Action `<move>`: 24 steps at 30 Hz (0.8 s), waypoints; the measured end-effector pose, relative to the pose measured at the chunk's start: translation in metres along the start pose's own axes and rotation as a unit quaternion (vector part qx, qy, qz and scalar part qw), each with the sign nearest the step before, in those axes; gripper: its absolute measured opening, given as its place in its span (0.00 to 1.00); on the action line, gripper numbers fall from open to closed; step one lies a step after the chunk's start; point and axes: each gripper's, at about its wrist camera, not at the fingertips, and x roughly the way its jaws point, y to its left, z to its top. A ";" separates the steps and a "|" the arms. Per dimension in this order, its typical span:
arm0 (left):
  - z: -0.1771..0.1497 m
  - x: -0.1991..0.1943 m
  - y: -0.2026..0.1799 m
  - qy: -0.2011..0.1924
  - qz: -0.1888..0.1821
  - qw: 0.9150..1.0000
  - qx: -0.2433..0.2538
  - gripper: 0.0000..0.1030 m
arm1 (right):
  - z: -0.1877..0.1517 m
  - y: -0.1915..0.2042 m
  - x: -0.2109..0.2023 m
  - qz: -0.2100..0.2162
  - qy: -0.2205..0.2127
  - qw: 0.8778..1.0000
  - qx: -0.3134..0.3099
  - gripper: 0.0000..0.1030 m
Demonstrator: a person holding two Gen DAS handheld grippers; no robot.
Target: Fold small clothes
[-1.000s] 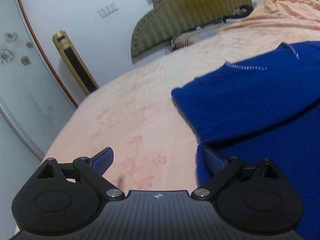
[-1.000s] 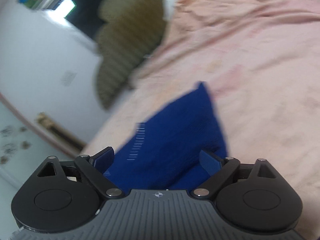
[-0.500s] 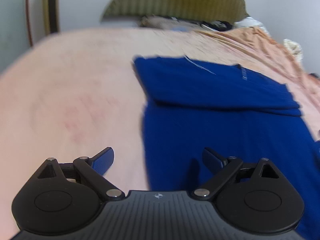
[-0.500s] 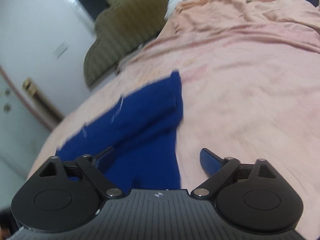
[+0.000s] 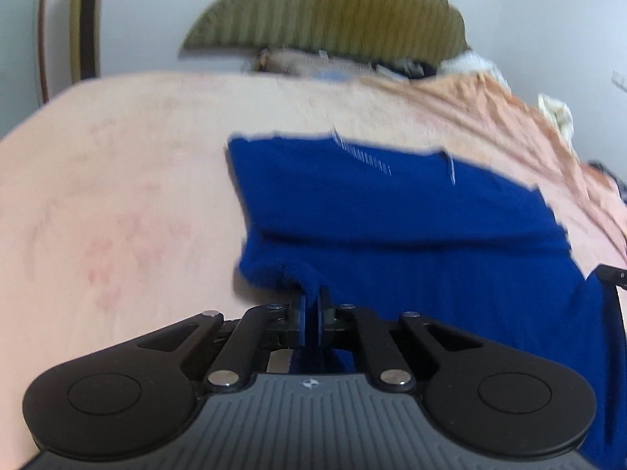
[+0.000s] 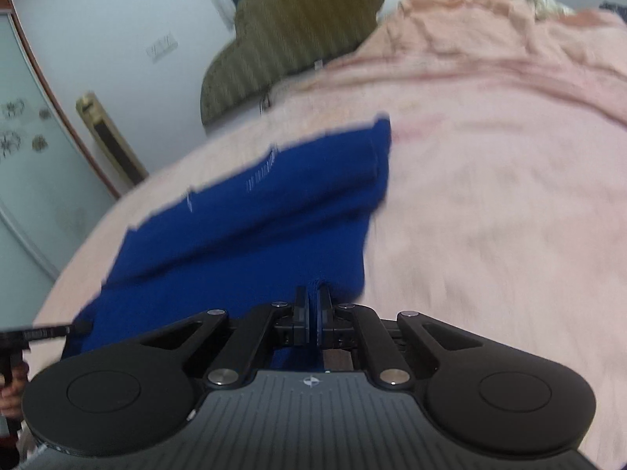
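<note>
A dark blue knitted garment (image 5: 411, 227) lies partly folded on a pink bedsheet (image 5: 117, 196), with a folded band across its far part. My left gripper (image 5: 311, 301) is shut on the garment's near left edge, with blue cloth pinched between the pads. In the right wrist view the same blue garment (image 6: 274, 203) stretches away to the left, and my right gripper (image 6: 313, 299) is shut on its near right edge. Both views are blurred by motion.
An olive striped headboard (image 5: 333, 11) stands at the far end of the bed. Rumpled peach bedding (image 6: 509, 58) lies at the right. A gold-framed panel (image 6: 109, 137) and a glass door stand by the white wall at left.
Both grippers were open and have closed on the garment's near edge, one at each corner. The views have swung round to face along the bed towards the headboard.
</note>
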 end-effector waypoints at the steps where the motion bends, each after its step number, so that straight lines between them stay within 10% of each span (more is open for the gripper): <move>1: 0.004 0.002 0.001 -0.011 0.010 1.000 -0.005 0.05 | 0.007 0.001 0.001 -0.007 -0.011 1.000 -0.003 0.07; 6: 0.012 0.021 0.004 -0.004 0.058 0.998 -0.009 0.08 | 0.028 0.007 0.026 -0.072 -0.043 0.996 -0.044 0.07; 11: 0.001 -0.008 0.007 0.002 0.062 0.998 -0.017 0.15 | 0.018 -0.004 0.021 -0.104 -0.035 0.994 -0.023 0.38; 16: -0.024 -0.045 0.015 0.003 0.040 0.997 -0.064 0.70 | -0.008 -0.004 -0.020 -0.099 -0.040 0.994 -0.011 0.42; 24: -0.057 -0.073 0.002 0.053 0.044 0.995 -0.066 0.70 | -0.052 0.023 -0.046 -0.057 -0.010 0.998 -0.024 0.57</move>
